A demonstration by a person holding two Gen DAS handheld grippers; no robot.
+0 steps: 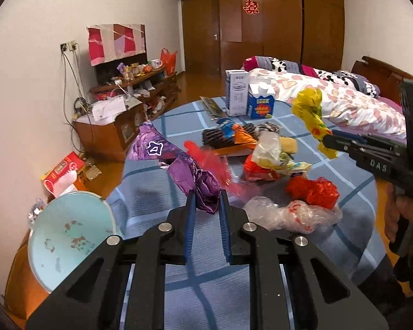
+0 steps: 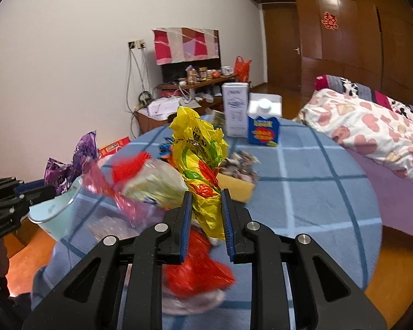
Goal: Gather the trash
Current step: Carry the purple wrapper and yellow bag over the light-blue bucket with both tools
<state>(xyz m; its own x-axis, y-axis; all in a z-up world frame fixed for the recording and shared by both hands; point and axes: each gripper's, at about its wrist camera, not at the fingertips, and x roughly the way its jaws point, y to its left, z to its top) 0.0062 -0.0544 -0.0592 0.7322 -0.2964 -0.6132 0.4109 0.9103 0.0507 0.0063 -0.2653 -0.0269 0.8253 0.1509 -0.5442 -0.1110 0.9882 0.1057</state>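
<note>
Only the left wrist view shows the inside of the pale blue bin (image 1: pixel 68 236) beside the table's left edge, its floor speckled with reddish scraps, and the person's hand (image 1: pixel 396 220) wrapped round the right tool's grip. The right wrist view gives the bin only as a sliver of rim (image 2: pixel 52 209), but it shows the yellow bag's printing up close. Both views take in the blue checked tablecloth (image 1: pixel 157 200) strewn with wrappers, a red crumpled bag (image 1: pixel 314 189), a clear plastic bag (image 1: pixel 294 214) and two cartons (image 1: pixel 250 96) at the far edge.

The left gripper (image 1: pixel 208 200) is clenched on the purple foil wrapper (image 1: pixel 190 173), which stretches up and away to the left, clear of the cloth. The right gripper (image 2: pixel 206 203) is clamped tight on the yellow plastic bag (image 2: pixel 198 148), which stands up crumpled above its blue pads, raised above the table.
</note>
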